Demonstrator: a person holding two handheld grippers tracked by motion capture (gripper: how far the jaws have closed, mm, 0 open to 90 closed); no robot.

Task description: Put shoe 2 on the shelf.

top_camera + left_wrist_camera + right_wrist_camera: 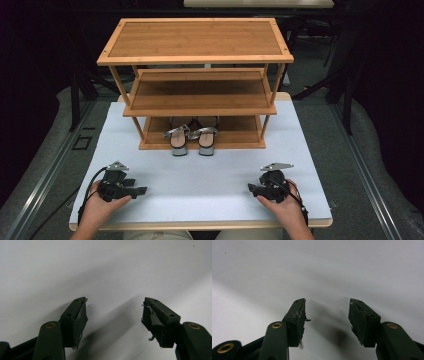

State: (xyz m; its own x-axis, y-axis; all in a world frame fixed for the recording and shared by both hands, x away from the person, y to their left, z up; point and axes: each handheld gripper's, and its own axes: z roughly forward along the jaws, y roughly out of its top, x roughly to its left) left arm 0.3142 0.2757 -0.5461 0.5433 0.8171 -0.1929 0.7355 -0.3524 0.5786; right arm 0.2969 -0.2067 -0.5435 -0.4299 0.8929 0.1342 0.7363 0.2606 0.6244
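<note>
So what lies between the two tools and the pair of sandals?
Nothing: in the high view, bare white tabletop separates the left tool and right tool from the sandals.

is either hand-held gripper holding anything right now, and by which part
Nothing is held. The left hand-held gripper and the right hand-held gripper both have open jaws over the bare white table; the sandals sit untouched on the rack's bottom shelf.

Left gripper (113,307): two black jaws rise from the bottom edge, standing wide apart, nothing between them.
Pads (80,322): worn, with pale frayed scraps at the edges.
Table surface (105,267): plain white, close under the jaws.
Shadows: dark streaks from each jaw fall on the white.
</note>
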